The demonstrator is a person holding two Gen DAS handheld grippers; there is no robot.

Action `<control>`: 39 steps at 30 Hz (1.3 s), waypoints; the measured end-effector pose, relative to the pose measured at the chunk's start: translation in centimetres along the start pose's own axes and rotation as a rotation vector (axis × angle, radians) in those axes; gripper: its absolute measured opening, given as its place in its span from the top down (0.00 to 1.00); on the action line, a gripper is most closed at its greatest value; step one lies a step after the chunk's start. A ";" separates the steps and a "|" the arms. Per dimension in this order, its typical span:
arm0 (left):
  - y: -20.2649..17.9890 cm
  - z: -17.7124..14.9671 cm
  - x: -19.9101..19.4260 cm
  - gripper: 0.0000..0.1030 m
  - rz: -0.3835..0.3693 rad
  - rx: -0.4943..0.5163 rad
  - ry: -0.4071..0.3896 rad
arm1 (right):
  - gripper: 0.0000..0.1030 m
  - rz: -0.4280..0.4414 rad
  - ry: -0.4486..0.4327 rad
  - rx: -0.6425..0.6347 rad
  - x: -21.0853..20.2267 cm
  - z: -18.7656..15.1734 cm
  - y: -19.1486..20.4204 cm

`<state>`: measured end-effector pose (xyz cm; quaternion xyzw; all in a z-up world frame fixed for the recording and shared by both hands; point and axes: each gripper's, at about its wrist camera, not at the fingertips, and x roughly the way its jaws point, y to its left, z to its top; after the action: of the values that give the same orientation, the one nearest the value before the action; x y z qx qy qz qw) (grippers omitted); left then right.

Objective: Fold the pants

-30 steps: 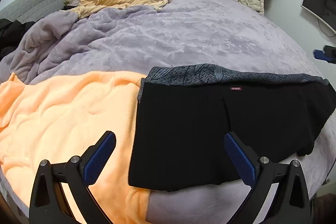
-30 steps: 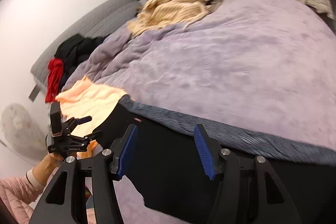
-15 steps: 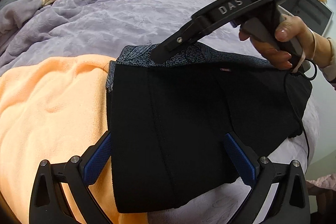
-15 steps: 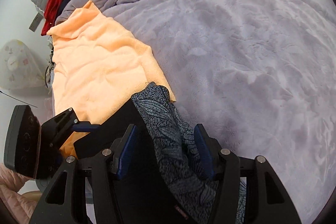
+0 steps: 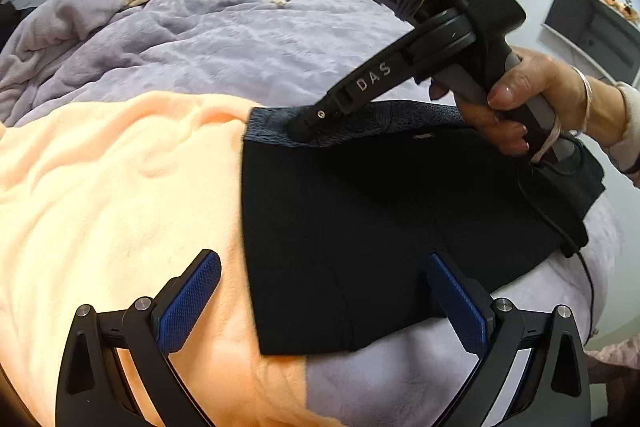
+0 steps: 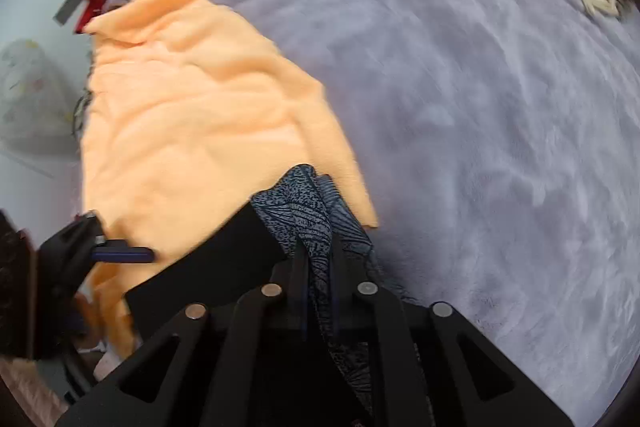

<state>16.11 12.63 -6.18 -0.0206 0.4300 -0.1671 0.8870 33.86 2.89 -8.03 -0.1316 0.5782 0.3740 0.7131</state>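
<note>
R claw (image 6: 316, 255) clamped on black pants' (image 5: 380, 227) patterned waistband (image 6: 304, 211), far-left corner; L claw (image 5: 320, 291) apart, over near hem.

Can't see pants (image 6: 224, 267) waistband edge where right gripper (image 6: 318, 267) fingers close over it, R wrist view motion-blurred esp. left gripper (image 6: 100, 251) at left edge, bed (image 5: 280, 39) cut off at frame edges.
</note>
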 end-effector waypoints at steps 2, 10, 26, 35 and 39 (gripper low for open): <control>0.5 0.3 -1.4 0.00 0.025 -0.027 -0.029 | 0.75 0.070 -0.064 0.129 -1.1 -0.6 -1.8; -2.9 6.5 -3.0 0.00 0.024 0.017 -0.103 | 0.70 0.083 -0.374 0.350 -14.0 -9.2 -5.9; -6.1 8.1 11.2 0.00 0.169 -0.002 0.001 | 0.93 -0.189 -0.504 1.020 -14.9 -27.8 -23.8; -6.2 7.8 11.1 0.00 0.175 -0.007 -0.060 | 0.37 0.089 -0.644 1.024 -18.8 -37.4 -14.1; -5.7 7.6 11.2 0.00 0.146 -0.025 -0.062 | 0.37 0.203 -0.673 1.072 -17.4 -41.5 -10.6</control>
<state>26.81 2.96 -8.78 -0.0055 0.4045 -0.0961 0.9094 10.07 -36.72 -6.85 0.4232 0.4390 0.1198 0.7835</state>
